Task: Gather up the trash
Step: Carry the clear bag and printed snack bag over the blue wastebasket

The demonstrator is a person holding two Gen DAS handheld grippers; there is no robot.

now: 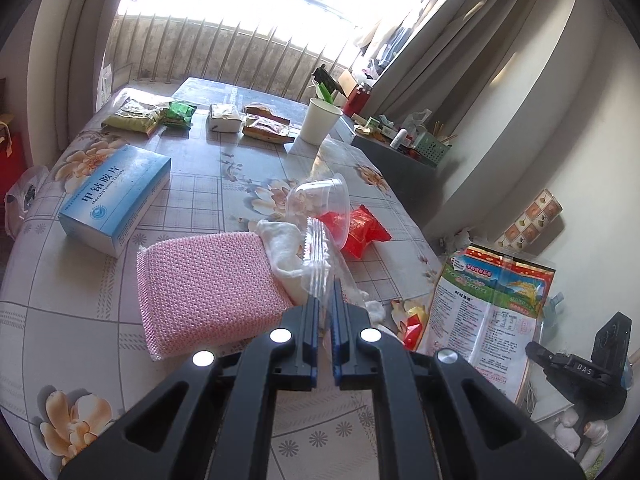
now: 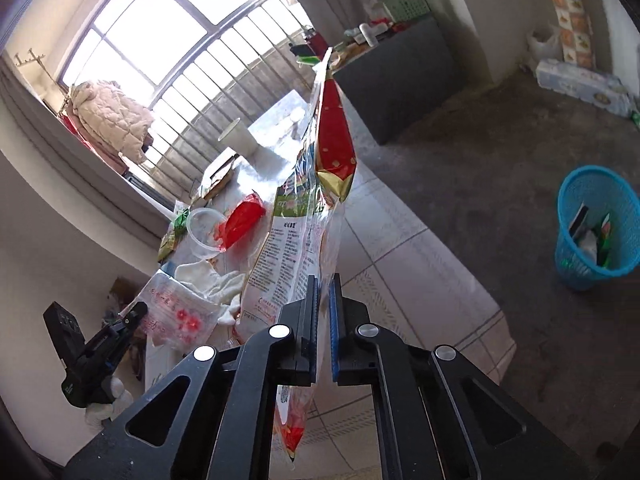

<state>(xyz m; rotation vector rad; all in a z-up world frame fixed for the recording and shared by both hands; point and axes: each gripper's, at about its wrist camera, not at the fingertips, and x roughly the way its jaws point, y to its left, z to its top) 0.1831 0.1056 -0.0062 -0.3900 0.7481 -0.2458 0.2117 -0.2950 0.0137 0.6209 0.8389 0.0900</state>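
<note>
Carry step: snack bag (image 2: 296, 216) is clamped in right tongs (image 2: 324, 292) above the bench (image 2: 400, 264), clear wrapper (image 1: 318, 256) in left tongs (image 1: 326, 296); blue basket (image 2: 576, 276) on the floor is judged next.

You're in a lived-in home: a floral tablecloth (image 1: 192, 184), a barred window (image 2: 168, 52), a coat (image 2: 110, 116) hung up, curtains (image 1: 452, 52).

A large printed snack bag (image 2: 296, 216) hangs upright above the table edge; clear plastic wrapper (image 1: 318, 256) lifted beside it.
</note>
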